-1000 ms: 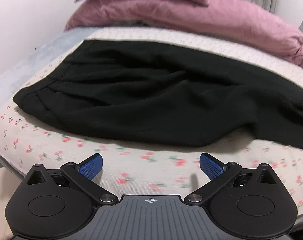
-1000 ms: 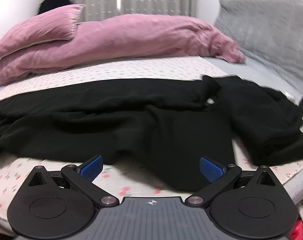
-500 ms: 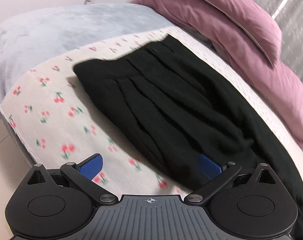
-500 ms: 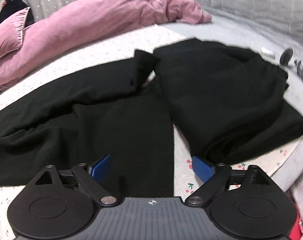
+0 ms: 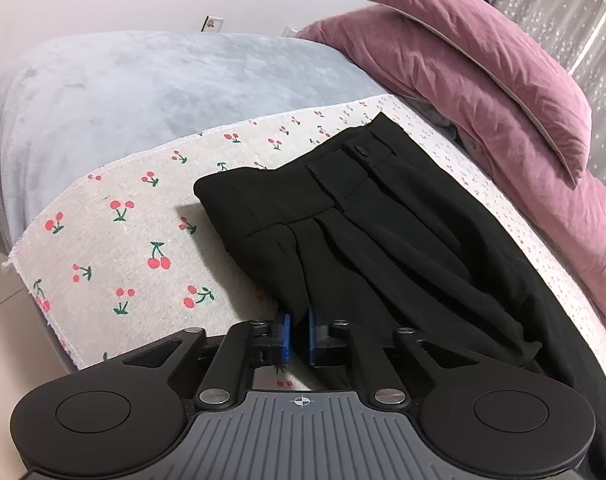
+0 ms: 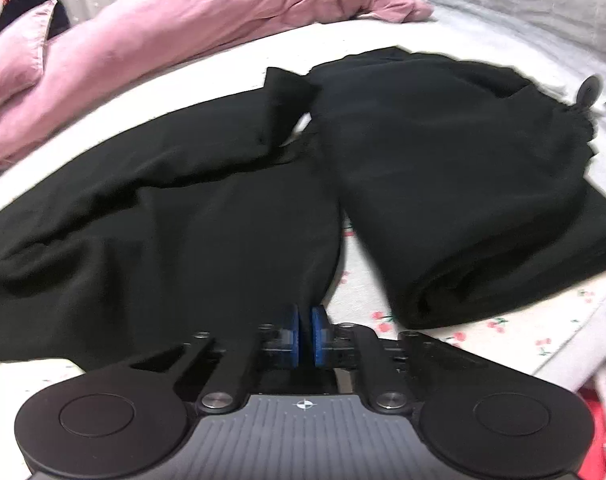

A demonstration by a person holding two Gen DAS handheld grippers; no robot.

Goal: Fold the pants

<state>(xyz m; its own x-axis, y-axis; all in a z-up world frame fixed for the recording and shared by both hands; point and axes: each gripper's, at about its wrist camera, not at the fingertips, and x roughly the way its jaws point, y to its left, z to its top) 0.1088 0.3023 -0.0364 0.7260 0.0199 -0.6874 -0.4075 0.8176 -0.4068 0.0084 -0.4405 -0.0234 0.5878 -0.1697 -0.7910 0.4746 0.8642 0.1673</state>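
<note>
Pants (image 5: 403, 240), black, spread lengthwise over the cherry-print bed sheet (image 5: 115, 248): soft, light woven cloth that drapes and creases, likely to sag and slide between two held points. Left gripper (image 5: 297, 334): jaws shut on the near side edge just below the waistband (image 5: 263, 204), which lies ahead and left of them. Right gripper (image 6: 305, 336): jaws closing, pads already pinching the near corner of a leg hem (image 6: 319, 280); a second folded black garment (image 6: 463, 184) sits ahead and right. Sound holds are stitched edges: waistband and hem. Button (image 5: 361, 151) near the fly. No brand, label or legible writing shows.
</note>
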